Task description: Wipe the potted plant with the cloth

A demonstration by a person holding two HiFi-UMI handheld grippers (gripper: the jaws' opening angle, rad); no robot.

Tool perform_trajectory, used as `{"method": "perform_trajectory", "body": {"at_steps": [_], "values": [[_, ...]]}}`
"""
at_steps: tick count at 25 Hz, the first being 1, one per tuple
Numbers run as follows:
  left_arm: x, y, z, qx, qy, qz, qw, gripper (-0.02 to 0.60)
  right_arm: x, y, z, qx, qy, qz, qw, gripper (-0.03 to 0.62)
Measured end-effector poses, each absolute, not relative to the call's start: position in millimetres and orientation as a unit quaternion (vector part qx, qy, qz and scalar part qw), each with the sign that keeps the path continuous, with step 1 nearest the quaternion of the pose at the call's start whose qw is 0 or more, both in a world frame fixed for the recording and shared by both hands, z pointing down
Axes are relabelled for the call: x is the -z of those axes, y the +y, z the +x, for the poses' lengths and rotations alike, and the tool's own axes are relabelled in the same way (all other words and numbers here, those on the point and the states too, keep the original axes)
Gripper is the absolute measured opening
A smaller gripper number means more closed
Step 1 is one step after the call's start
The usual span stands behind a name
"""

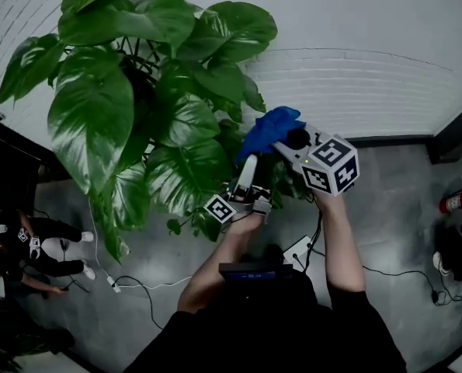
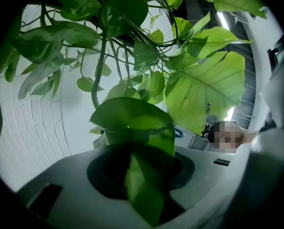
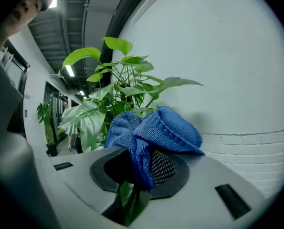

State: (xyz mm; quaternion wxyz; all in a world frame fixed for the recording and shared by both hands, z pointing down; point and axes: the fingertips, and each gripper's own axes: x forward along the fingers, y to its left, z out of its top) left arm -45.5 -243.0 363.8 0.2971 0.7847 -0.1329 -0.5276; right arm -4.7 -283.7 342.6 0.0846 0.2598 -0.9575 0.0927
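The potted plant (image 1: 137, 107) spreads big green leaves in front of a white wall. My left gripper (image 1: 248, 168) points up into its lower leaves; in the left gripper view the jaws (image 2: 144, 175) are closed on a folded green leaf (image 2: 137, 128) that runs down between them. My right gripper (image 1: 297, 140) is beside the plant's right side, shut on a bunched blue cloth (image 1: 269, 129). In the right gripper view the cloth (image 3: 151, 130) bulges out above the jaws (image 3: 142, 171), and a small leaf tip (image 3: 129, 202) shows low in the gap.
A person (image 1: 29, 247) crouches on the grey floor at the left, near cables (image 1: 130, 286). A red fire extinguisher (image 1: 457, 200) lies at the right edge. The white brick wall (image 1: 370, 76) is close behind the plant. Another plant (image 3: 44, 118) stands far down the corridor.
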Motion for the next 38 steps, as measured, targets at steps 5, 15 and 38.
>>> {"method": "perform_trajectory", "body": {"at_steps": [5,15,38], "values": [[-360,-247,-48,0.557,-0.110,0.759,0.318,0.190,-347,-252,21,-0.052,-0.956,0.282,0.063,0.104],[-359,-241,-46,0.555,-0.116,0.757,0.323,0.219,-430,-185,37,-0.094,-0.950,0.269,0.128,0.104],[-403,-253,40,0.439,-0.221,0.798,0.349,0.425,-253,-230,152,-0.032,-0.921,0.370,-0.114,0.104]]}}
